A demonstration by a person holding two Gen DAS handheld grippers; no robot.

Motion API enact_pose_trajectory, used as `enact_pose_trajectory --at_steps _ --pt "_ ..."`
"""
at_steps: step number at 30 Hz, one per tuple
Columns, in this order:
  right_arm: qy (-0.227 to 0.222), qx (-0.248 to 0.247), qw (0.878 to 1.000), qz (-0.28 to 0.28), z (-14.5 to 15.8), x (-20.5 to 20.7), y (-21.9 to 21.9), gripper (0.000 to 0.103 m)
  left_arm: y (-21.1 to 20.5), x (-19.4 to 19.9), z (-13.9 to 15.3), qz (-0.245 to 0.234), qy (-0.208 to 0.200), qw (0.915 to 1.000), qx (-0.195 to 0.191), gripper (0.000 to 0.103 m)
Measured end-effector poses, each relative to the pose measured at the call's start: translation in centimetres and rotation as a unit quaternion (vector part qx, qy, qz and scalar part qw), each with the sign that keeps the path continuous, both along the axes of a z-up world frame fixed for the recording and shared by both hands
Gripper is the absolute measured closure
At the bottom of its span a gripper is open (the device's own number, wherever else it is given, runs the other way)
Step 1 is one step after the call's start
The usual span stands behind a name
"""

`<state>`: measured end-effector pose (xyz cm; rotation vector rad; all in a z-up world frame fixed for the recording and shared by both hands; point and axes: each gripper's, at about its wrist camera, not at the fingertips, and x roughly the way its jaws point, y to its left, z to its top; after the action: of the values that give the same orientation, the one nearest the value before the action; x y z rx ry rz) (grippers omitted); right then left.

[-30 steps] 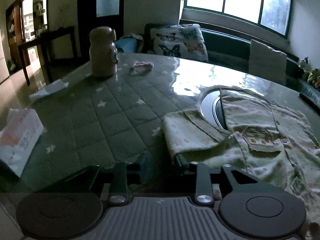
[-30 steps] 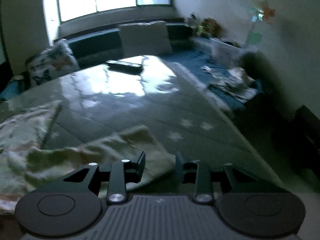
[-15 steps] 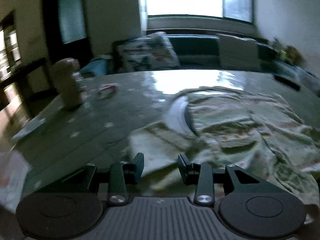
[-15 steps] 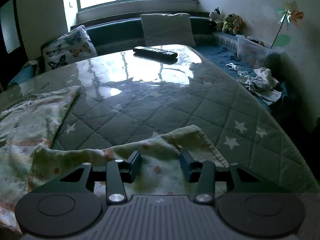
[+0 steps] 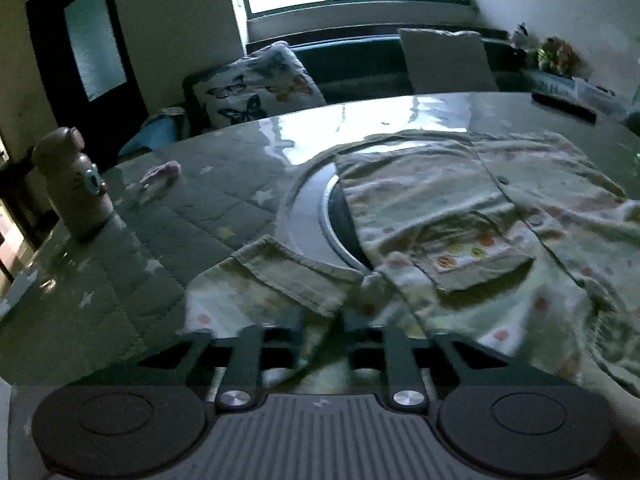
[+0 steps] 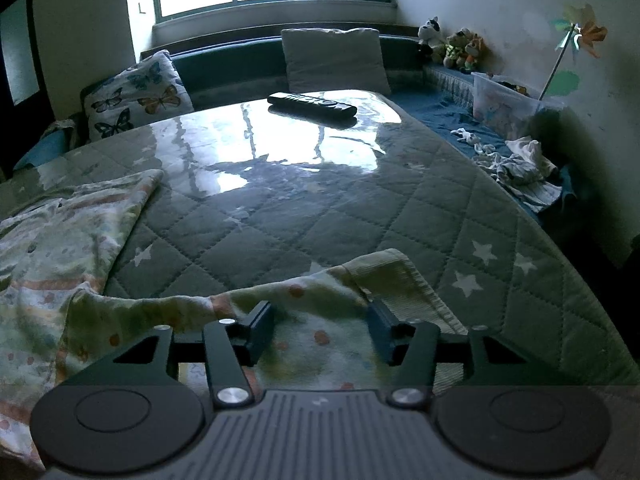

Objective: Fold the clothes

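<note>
A pale dotted button shirt (image 5: 440, 208) lies spread face up on the quilted table cover (image 6: 320, 208), chest pocket (image 5: 472, 260) showing. Its left sleeve (image 5: 272, 280) reaches toward my left gripper (image 5: 322, 328). The jaws there stand partly closed but still open, with sleeve cloth running between them. In the right wrist view the shirt body (image 6: 60, 240) lies at the left and the other sleeve (image 6: 320, 292) stretches across the front. My right gripper (image 6: 320, 328) is wide open low over that sleeve, a finger on each side near the cuff.
A bottle (image 5: 76, 188) and a small pink item (image 5: 158, 178) stand on the table's far left. A round glossy inset (image 5: 312, 216) sits partly under the shirt. A remote (image 6: 312, 104) lies at the far edge. Loose clothes (image 6: 516, 168) lie on the bench at right.
The left gripper swung right and came in onto the left sleeve, its jaws narrowing around the cloth. The right gripper moved onto the right sleeve and its jaws widened.
</note>
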<state>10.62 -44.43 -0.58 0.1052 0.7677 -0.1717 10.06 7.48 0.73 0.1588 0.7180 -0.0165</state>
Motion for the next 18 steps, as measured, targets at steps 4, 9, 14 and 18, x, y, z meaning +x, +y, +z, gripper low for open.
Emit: enact_pose_trajectory --at_steps 4,9,14,18 --pt "0.0 -0.001 1.0 -0.001 0.0 0.0 0.1 0.048 2.3 -0.3 1.0 0.045 -0.026 0.9986 -0.013 0.099" --pt "0.0 -0.001 1.0 -0.002 0.0 0.0 0.2 0.048 7.1 -1.2 2.7 0.138 -0.052 0.9884 -0.038 0.1" --pt "0.0 -0.001 1.0 -0.001 0.0 0.0 0.2 0.046 10.9 -2.3 2.3 0.208 -0.049 0.9761 -0.043 0.101" --pt "-0.001 -0.001 1.0 0.0 0.0 0.0 0.3 0.043 13.5 -2.9 1.5 0.254 -0.039 0.9653 -0.045 0.102"
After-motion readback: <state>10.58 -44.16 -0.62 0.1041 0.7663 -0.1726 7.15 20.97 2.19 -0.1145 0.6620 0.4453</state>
